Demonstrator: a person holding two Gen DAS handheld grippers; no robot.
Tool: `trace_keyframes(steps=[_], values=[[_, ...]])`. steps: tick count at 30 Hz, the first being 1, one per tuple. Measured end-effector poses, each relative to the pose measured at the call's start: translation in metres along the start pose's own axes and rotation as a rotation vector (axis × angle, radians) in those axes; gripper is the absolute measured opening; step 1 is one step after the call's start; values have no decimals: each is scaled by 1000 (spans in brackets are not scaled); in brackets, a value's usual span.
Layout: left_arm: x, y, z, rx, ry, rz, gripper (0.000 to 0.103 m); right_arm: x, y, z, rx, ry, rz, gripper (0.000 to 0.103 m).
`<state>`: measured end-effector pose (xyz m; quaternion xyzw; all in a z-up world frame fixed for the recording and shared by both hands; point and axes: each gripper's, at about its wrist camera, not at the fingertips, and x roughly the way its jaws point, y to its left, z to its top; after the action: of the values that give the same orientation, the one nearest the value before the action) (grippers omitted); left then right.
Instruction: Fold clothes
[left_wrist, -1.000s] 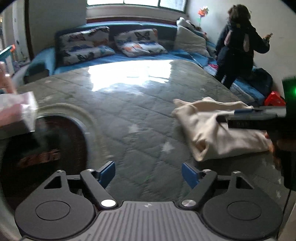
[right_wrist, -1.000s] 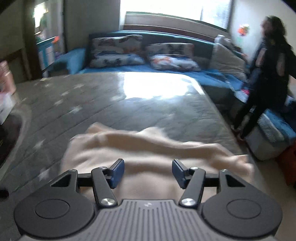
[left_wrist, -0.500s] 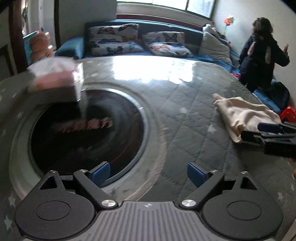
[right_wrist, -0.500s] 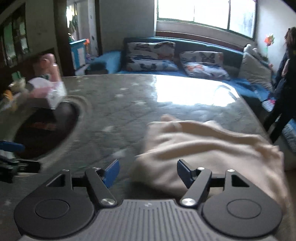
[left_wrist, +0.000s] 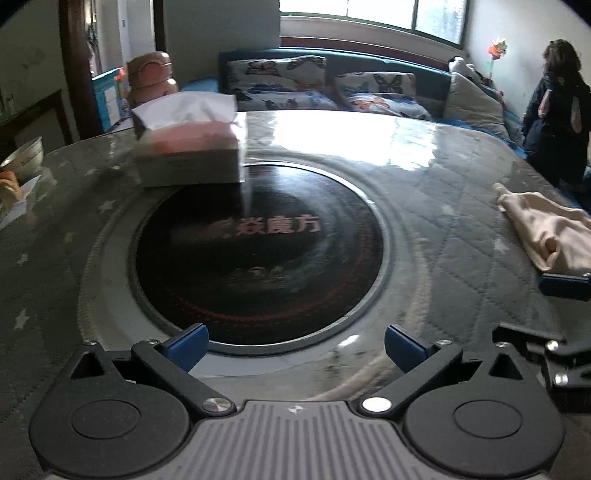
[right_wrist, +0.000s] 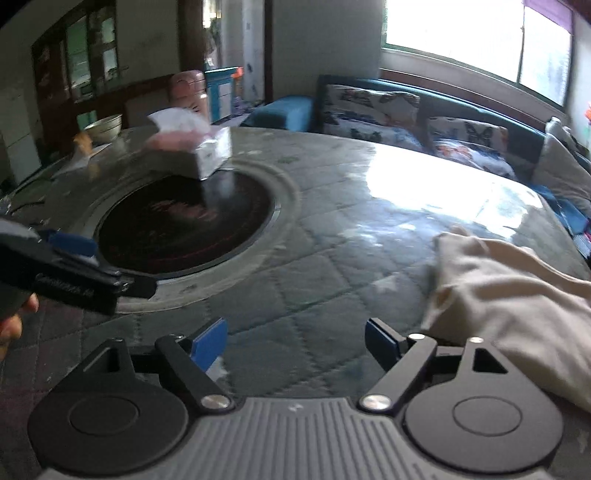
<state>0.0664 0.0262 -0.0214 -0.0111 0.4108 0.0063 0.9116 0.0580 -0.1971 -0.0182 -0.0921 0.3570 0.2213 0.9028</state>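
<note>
Left wrist view looks over a round table (left_wrist: 436, 206) covered in grey quilted cloth with pale stars under a shiny clear sheet, and the left gripper (left_wrist: 293, 347) hangs just above its near edge with its blue-tipped fingers spread wide and nothing between them. Directly ahead of it lies a black round cooktop (left_wrist: 258, 254) set in a metal ring, with printed characters across its middle. A tissue box (left_wrist: 188, 147) sits on the far left rim of that ring, a white tissue standing out of its top. The folded cream garment (left_wrist: 550, 232) lies at the right side of the table, well apart from the left gripper. Right wrist view shows the right gripper (right_wrist: 295, 341) low over the cloth, its fingers likewise parted and holding nothing; the cream garment (right_wrist: 517, 291) lies just to the right of its right finger, whether touching it I cannot tell. A bowl (right_wrist: 103, 127) stands on the far left of the table. Beyond the table runs a blue sofa (left_wrist: 424, 75) with butterfly-print pillows (left_wrist: 280, 79), and a person in dark clothes (left_wrist: 557, 114) stands at its right end.
</note>
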Motion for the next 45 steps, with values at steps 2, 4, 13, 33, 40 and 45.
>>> trace_keyframes(steps=[2, 4, 13, 33, 40, 45], values=[[1, 6, 0, -9, -10, 21, 103, 4, 6, 0, -5, -6, 3, 87], [2, 13, 0, -10, -20, 37, 103, 8, 10, 0, -3, -11, 10, 87], [9, 33, -2, -27, -49, 105, 103, 23, 11, 3, 27, -18, 20, 95], [-13, -7, -11, -37, -73, 34, 103, 4, -1, 0, 85, -68, -39, 103], [-21, -42, -16, -1, -65, -22, 103, -27, -18, -16, 114, -63, -125, 103], [-25, -64, -16, 21, -67, -51, 103, -45, -33, -28, 176, -50, -163, 103]])
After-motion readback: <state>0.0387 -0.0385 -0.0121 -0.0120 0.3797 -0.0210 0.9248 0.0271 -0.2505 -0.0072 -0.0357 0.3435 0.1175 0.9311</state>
